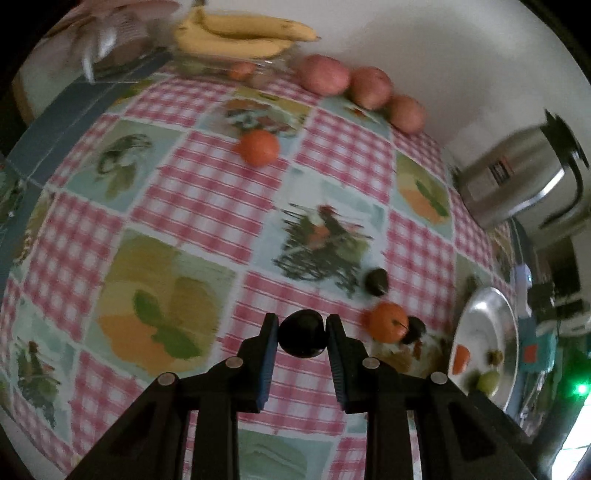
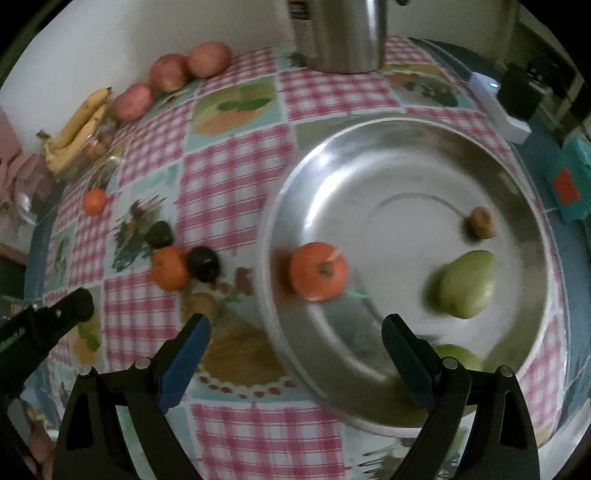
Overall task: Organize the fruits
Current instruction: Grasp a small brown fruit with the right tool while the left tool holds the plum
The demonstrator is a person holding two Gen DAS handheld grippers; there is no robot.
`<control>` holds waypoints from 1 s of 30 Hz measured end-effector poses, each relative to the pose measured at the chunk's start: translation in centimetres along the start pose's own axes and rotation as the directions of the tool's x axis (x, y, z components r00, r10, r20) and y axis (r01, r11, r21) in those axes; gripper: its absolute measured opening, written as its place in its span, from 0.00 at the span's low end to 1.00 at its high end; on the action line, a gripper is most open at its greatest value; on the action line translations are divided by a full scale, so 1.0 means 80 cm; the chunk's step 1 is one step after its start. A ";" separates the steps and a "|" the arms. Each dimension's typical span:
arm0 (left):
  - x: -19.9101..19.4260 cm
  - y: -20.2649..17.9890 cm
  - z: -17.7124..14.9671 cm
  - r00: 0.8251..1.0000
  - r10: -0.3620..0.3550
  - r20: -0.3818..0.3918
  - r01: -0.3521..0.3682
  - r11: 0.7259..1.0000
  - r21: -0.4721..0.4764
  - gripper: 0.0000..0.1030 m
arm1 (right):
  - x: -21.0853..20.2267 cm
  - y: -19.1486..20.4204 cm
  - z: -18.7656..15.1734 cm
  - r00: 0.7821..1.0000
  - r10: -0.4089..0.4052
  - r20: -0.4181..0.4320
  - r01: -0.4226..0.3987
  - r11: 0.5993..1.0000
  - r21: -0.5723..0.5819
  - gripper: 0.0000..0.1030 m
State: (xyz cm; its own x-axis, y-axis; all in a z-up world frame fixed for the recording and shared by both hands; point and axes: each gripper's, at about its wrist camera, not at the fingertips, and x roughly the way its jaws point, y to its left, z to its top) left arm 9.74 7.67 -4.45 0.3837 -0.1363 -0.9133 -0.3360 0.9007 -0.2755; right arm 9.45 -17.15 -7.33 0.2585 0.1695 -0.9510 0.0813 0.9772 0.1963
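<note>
My left gripper is shut on a dark plum, held above the checked tablecloth. To its right lie an orange and two more dark plums. My right gripper is open and empty over the near rim of a steel plate. The plate holds an orange, a green pear, a brown kiwi and another green fruit at the near edge. On the cloth left of the plate are an orange and two dark plums.
Bananas lie on a glass dish at the far edge beside three red apples. A lone orange sits mid-table. A steel kettle stands behind the plate. A teal box is at the right edge.
</note>
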 end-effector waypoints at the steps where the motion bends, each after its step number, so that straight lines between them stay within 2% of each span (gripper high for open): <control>1: -0.002 0.007 0.003 1.000 0.003 0.007 -0.003 1.000 -0.015 0.27 | 0.000 0.005 0.000 1.000 0.007 -0.001 -0.007 1.000 -0.011 0.91; 8: -0.010 0.032 0.009 1.000 -0.005 0.028 0.007 0.997 -0.077 0.27 | 0.004 0.041 -0.002 0.999 0.042 -0.004 -0.042 0.994 -0.097 0.91; 13: -0.014 0.034 0.010 0.999 -0.018 0.028 0.021 0.996 -0.086 0.27 | 0.000 0.063 -0.004 0.997 0.076 0.015 -0.073 0.985 -0.153 0.91; 16: -0.015 0.034 0.011 0.999 -0.025 0.031 0.027 0.996 -0.090 0.27 | -0.003 0.074 -0.004 0.993 0.110 0.032 -0.103 0.981 -0.167 0.91; 20: -0.017 0.036 0.013 0.999 -0.031 0.035 0.035 0.995 -0.098 0.27 | 0.000 0.079 -0.001 0.993 0.111 0.043 -0.102 0.979 -0.177 0.90; 30: -0.011 0.031 0.014 0.999 -0.050 0.019 0.052 0.995 -0.085 0.27 | 0.030 0.087 0.001 0.997 0.073 0.002 -0.071 0.976 -0.207 0.67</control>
State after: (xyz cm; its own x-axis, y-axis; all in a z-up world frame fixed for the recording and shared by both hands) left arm 9.52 10.45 -4.02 0.4162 -0.1738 -0.8925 -0.3876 0.8540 -0.3470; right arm 10.72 -9.96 -8.19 0.2662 0.2401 -0.9335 -0.1380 0.9680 0.2096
